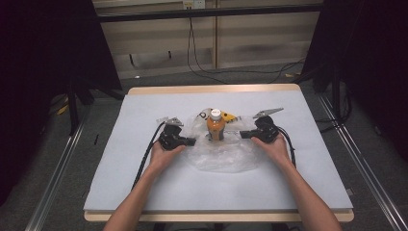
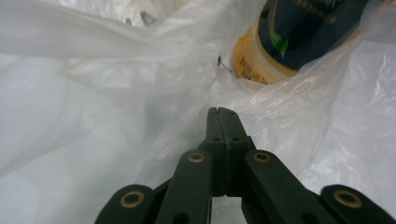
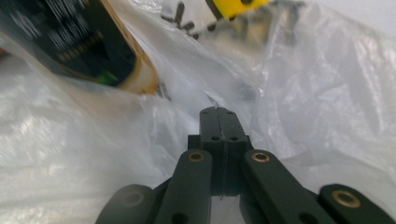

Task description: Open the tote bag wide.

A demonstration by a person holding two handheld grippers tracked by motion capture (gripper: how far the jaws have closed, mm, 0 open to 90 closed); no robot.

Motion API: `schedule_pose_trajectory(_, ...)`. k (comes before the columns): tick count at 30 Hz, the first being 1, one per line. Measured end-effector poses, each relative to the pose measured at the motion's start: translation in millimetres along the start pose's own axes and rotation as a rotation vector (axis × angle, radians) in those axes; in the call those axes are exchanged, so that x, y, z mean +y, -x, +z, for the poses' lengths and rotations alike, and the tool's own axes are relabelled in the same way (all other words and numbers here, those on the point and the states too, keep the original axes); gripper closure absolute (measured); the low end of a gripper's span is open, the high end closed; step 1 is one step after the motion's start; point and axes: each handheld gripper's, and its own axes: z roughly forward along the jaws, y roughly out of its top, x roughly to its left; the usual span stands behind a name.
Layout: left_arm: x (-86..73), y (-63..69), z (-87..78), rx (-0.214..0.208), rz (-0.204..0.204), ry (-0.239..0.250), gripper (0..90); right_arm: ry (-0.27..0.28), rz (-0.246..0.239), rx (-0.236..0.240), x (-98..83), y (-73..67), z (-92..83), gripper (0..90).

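Bottle [image 1: 215,126] mid-bag [image 1: 226,159], grippers [image 1: 192,142] [image 1: 243,134] flanking.

Thin, glossy, crinkled clear plastic bag [image 1: 226,156]; matt pale cloth table cover [image 1: 144,183].

A wooden-edged table [image 1: 216,89] covered by a pale grey sheet [image 1: 144,173] stands on a grey floor [image 1: 106,120]. Behind it runs a light panelled wall [image 1: 159,43] with a dark bar [image 1: 211,12] across its top. Black cables [image 1: 202,72] trail over the floor. Metal rails [image 1: 57,168] flank the table, and dark curtains [image 1: 43,48] hang at both sides.
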Motion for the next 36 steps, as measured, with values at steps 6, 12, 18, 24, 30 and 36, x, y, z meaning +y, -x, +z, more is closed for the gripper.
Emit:
schedule_pose_trajectory(6,-4.5,4.5,-9.3,0.017,0.037,-0.042,90.0,-0.008,-0.003,-0.023,-11.7,2.0,-4.7,90.0)
schedule_pose_trajectory(12,-12.5,3.0,-19.4,0.019,0.023,-0.032,90.0,-0.021,-0.004,-0.058,-13.9,8.1,-13.2,90.0)
schedule_pose_trajectory(18,-5.5,18.1,-30.3,0.0,0.053,0.017,90.0,0.037,-0.011,-0.021,-4.9,2.2,-22.6,90.0)
schedule_pose_trajectory(24,2.8,32.6,-43.8,-0.033,0.085,0.061,90.0,0.097,-0.036,0.004,12.1,-5.5,-40.6,90.0)
schedule_pose_trajectory(30,23.0,44.3,-38.2,-0.03,0.131,0.044,90.0,0.093,-0.088,0.018,35.2,-13.6,-48.0,90.0)
schedule_pose_trajectory(36,45.3,34.2,-20.0,-0.013,0.109,-0.012,90.0,0.002,-0.16,0.059,63.3,-28.7,-34.8,90.0)
